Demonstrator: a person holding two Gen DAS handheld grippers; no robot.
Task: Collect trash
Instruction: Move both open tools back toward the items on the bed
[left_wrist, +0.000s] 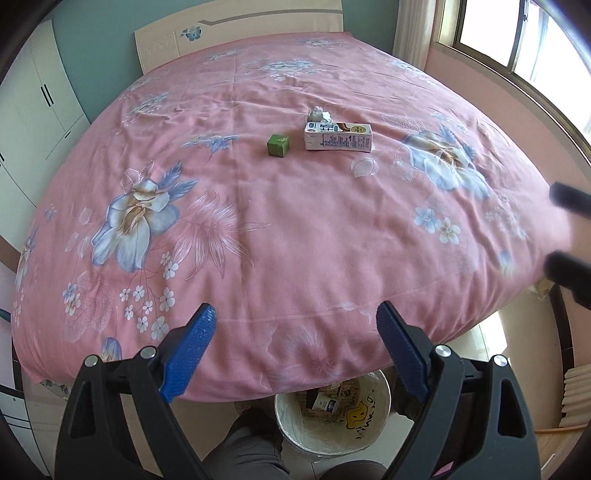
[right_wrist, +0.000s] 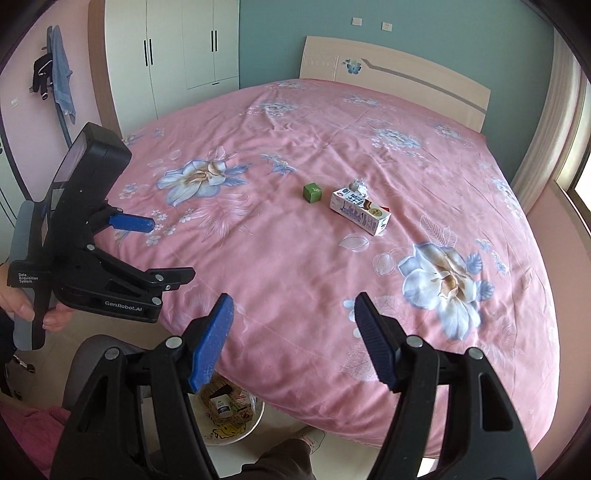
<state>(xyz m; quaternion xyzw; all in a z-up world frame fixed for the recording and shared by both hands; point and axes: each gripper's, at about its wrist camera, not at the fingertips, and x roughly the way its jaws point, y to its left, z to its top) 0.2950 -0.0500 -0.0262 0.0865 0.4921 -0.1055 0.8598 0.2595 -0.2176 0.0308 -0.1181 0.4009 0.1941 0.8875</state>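
Between pickups: both blue-padded grippers, left (left_wrist: 295, 332) and right (right_wrist: 293, 332), agape and empty; next, reach to white milk carton (right_wrist: 360, 216) on pink floral bedspread (right_wrist: 295, 258).

A bed (right_wrist: 280, 258) covered with a pink floral sheet carries three things near its middle: a small green cube-shaped box (right_wrist: 312, 192), a white milk carton (right_wrist: 360, 215) lying on its side, and, just behind the carton, what looks like a crumpled wrapper (right_wrist: 357, 185).
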